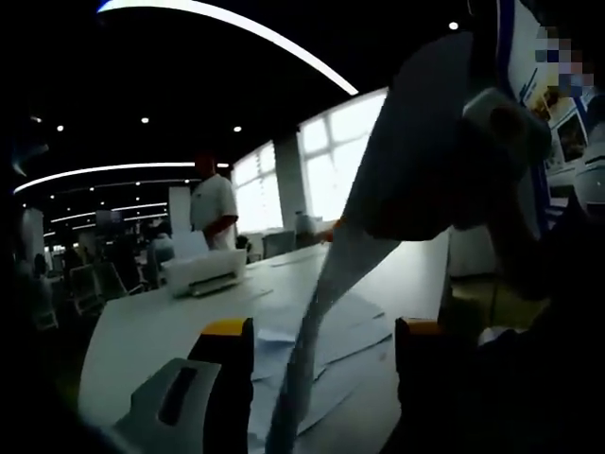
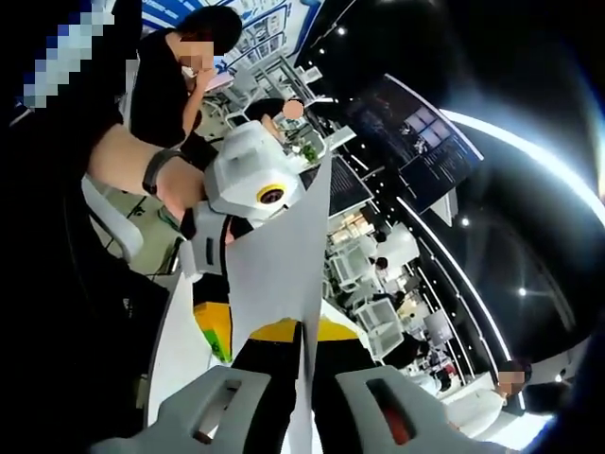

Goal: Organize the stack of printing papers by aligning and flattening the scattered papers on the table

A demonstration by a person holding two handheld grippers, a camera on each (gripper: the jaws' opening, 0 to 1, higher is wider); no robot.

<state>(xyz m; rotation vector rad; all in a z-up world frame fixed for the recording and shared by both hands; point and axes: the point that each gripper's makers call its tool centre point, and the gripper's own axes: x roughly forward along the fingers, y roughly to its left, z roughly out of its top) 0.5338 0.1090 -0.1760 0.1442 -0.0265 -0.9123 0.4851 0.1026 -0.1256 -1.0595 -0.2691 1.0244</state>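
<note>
A white sheet of paper (image 2: 284,255) stands edge-up between my two grippers. My right gripper (image 2: 302,331) is shut on its lower edge, the jaws pressed together on it. In the left gripper view the same sheet (image 1: 312,312) runs up between the wide-apart jaws of my left gripper (image 1: 323,326), which is open. The right gripper (image 1: 501,123) pinches the sheet at the upper right there. Below, several scattered papers (image 1: 354,326) lie overlapping on the white table (image 1: 142,331). The left gripper (image 2: 250,180) faces me across the sheet in the right gripper view.
A white printer-like box (image 1: 203,274) sits on the far left of the table. A person in white (image 1: 214,203) stands behind it. The holder's arm with a wrist band (image 2: 156,170) reaches in. A seated person in black (image 2: 175,76) is behind.
</note>
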